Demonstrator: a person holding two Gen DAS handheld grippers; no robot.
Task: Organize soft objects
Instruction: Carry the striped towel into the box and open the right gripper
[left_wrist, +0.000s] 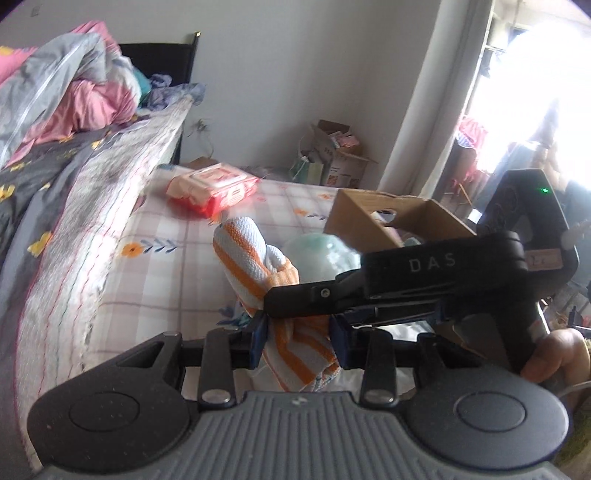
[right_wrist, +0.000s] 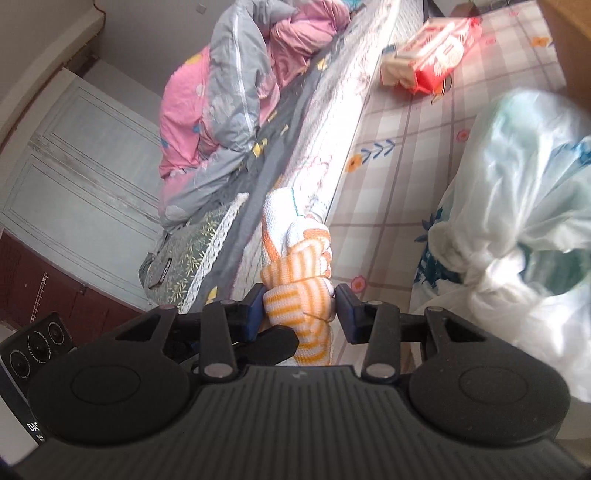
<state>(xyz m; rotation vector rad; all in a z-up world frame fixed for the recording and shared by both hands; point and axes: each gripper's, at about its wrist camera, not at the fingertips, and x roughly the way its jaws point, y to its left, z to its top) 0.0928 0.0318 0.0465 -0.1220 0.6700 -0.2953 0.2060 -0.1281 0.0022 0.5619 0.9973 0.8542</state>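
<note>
Item: orange-and-white striped towel (left_wrist: 255, 258), knitted, bunched, held in the air above the checked bed sheet (left_wrist: 155, 266). Left hand-held gripper (left_wrist: 299, 341) clamped on its lower folds; right hand-held gripper (right_wrist: 299, 308) clamped on the bunch just beside. Handling, by judgement: light, limp, compressible, unbreakable; grip thick folds, never a loose edge. Nearby: cardboard box (left_wrist: 373, 214), tied plastic bag (right_wrist: 517, 184).

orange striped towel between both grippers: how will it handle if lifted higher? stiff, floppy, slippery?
Probably floppy: the orange-and-white striped towel bunches and folds above the left gripper, with a loose end drooping below. Likely light for its size, since it holds that bunched shape unsupported. Its coarse woven surface suggests little slip at the right gripper, though unpinched folds may sag or unroll.
</note>
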